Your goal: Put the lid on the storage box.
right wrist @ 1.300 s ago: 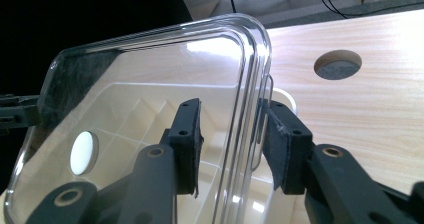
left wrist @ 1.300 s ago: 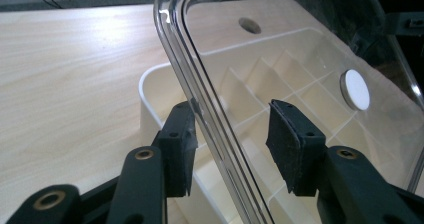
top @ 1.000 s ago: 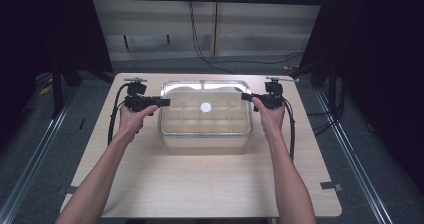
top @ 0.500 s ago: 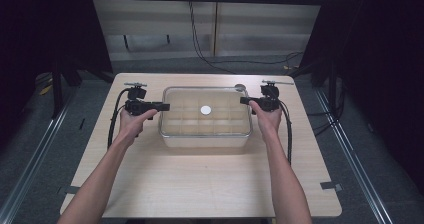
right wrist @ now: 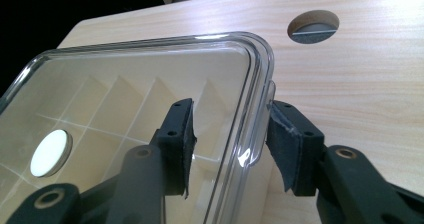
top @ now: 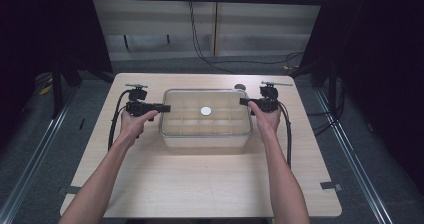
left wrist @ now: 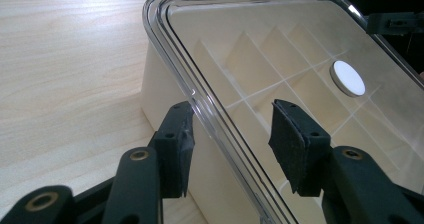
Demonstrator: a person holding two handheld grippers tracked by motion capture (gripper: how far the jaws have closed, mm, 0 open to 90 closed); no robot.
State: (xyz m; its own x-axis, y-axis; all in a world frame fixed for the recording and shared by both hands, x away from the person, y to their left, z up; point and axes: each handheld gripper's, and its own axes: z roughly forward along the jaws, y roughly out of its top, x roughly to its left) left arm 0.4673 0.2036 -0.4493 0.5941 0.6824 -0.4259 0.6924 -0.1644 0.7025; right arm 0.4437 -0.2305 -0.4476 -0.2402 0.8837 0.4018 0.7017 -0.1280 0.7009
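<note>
Both wide open, left hand-held gripper [top: 159,107] and right hand-held gripper [top: 243,102] straddling opposite rims of the clear lid [top: 205,112]. Probably next: pinching, then lifting evenly off the compartment box [top: 205,140].

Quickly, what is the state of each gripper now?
Left gripper: open, jaws astride the clear lid rim.
Right gripper: open, also astride the rim.

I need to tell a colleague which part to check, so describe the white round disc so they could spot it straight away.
Start at the wooden table and find the clear-lidded box with a grid of compartments between the two grippers. The white disc sits near the middle of the transparent lid. It is the one opaque, round mark on the otherwise see-through lid.
</note>
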